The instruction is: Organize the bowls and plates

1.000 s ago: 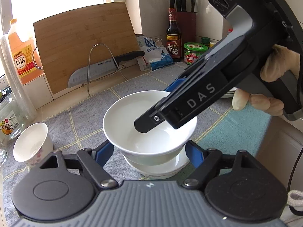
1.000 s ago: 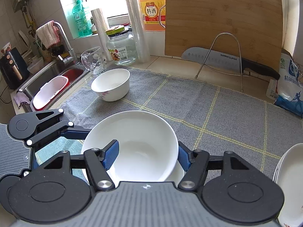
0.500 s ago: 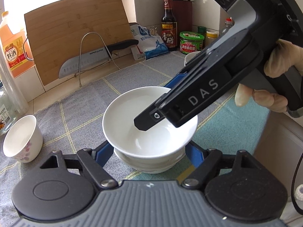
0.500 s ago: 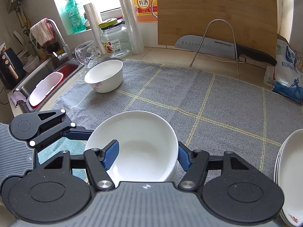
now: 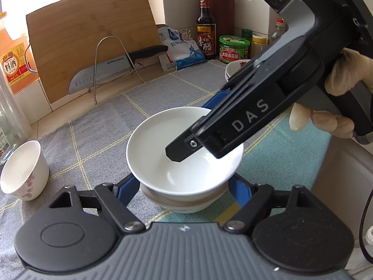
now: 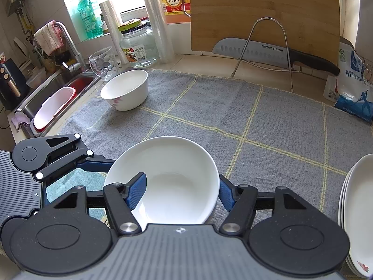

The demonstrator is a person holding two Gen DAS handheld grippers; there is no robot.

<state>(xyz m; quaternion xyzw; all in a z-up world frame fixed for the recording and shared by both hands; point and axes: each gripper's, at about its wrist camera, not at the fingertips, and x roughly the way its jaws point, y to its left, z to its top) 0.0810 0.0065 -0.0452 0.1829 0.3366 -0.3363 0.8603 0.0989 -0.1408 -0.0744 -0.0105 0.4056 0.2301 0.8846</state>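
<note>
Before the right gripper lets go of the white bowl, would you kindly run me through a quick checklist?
1. White bowl nested in lower bowl: ok.
2. Right gripper jaws pinching the rim, one finger inside: ok.
3. Left gripper jaws straddling the stack: ok; contact: cannot tell.
4. Stack sits level: cannot tell.
5. Floral bowl apart from the stack: ok.
6. Plate stack apart, on the right: ok.
</note>
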